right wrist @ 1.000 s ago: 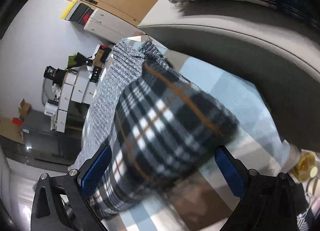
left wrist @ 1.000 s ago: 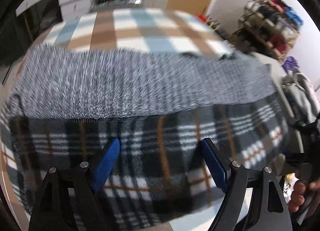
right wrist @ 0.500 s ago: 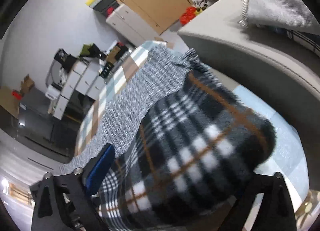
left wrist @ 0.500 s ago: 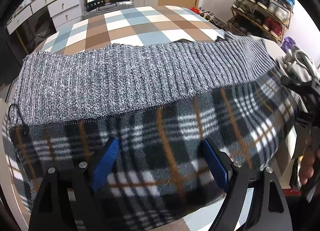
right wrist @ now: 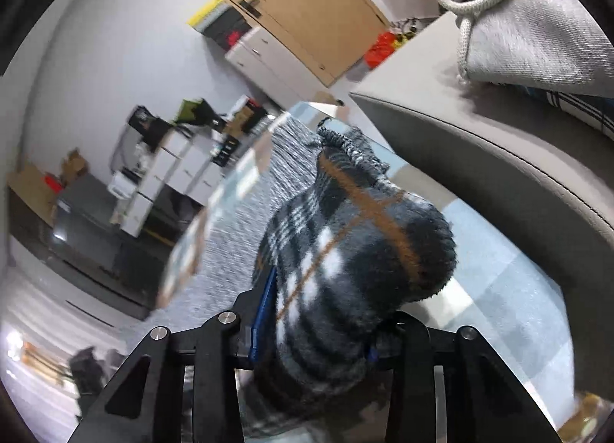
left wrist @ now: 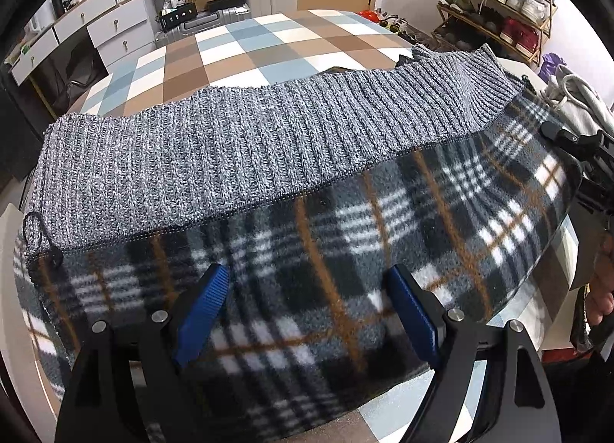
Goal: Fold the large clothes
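A plaid fleece garment [left wrist: 345, 270] with a grey knit band [left wrist: 249, 151] lies lengthwise across a checked table [left wrist: 268, 47]. The right gripper [right wrist: 314, 331], jaws just closing, now pinches its bunched right end. The left gripper [left wrist: 307, 312] hovers wide open over the near edge, as before.

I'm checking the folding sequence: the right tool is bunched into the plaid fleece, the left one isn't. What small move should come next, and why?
Probably close the left tool on the grey, white and brown plaid fleece garment beneath it: its jaws stand open over the cloth, while the right tool, just closing, already pinches the fleece's end.
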The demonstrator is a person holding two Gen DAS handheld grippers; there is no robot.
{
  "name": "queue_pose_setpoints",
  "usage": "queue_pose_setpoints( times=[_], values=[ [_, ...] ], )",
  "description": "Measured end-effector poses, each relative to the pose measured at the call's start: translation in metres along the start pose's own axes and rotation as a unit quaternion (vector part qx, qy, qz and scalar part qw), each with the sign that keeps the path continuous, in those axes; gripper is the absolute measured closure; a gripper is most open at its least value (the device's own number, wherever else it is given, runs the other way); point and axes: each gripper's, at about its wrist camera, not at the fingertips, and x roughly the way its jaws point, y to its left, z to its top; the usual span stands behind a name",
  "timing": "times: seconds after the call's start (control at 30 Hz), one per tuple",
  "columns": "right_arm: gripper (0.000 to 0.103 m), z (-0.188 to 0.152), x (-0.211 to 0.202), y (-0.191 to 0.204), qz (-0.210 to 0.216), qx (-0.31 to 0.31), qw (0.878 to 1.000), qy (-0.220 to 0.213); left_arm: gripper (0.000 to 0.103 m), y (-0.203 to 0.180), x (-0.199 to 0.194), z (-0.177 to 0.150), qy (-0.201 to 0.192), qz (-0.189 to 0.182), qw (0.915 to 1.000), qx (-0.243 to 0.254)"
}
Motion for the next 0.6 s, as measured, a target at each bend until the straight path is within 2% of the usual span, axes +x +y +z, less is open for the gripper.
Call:
queue_pose_setpoints(
  times=[0.1, 0.23, 0.3, 0.37, 0.43, 0.47, 0.5, 0.6],
  values=[
    [0.04, -0.005, 0.013, -0.008, -0.01, 0.018, 0.999, 0.031, 0.021, 0.001, 0.0, 0.0, 0.001, -0.002, 1.0, -0.003],
    [0.039, -0.008, 0.025, -0.006, -0.059, 0.011, 0.997, 0.049, 0.021, 0.001, 0.0, 0.0, 0.003, 0.0, 1.0, -0.004],
    [0.034, -0.009, 0.026, -0.001, -0.071, 0.0, 0.996, 0.05, 0.021, 0.0, 0.0, 0.0, 0.004, 0.001, 1.0, -0.004],
    [0.033, -0.008, 0.03, 0.001, -0.072, -0.001, 0.996, 0.055, 0.021, 0.001, 0.0, 0.0, 0.004, 0.001, 1.0, -0.003],
    [0.043, -0.004, 0.03, -0.002, -0.057, 0.012, 0.997, 0.055, 0.021, 0.001, 0.0, 0.001, 0.004, 0.0, 1.0, -0.003],
    [0.055, -0.002, 0.029, -0.003, -0.051, 0.012, 0.997, 0.055, 0.021, 0.001, 0.0, 0.001, 0.003, -0.001, 1.0, -0.003],
    [0.06, -0.001, 0.027, -0.004, -0.043, 0.011, 0.998, 0.054, 0.021, 0.002, 0.0, 0.0, 0.003, -0.002, 1.0, -0.003],
    [0.068, 0.001, 0.018, 0.001, -0.047, -0.007, 0.998, 0.038, 0.021, 0.0, 0.002, -0.001, 0.0, -0.002, 1.0, -0.001]
  ],
)
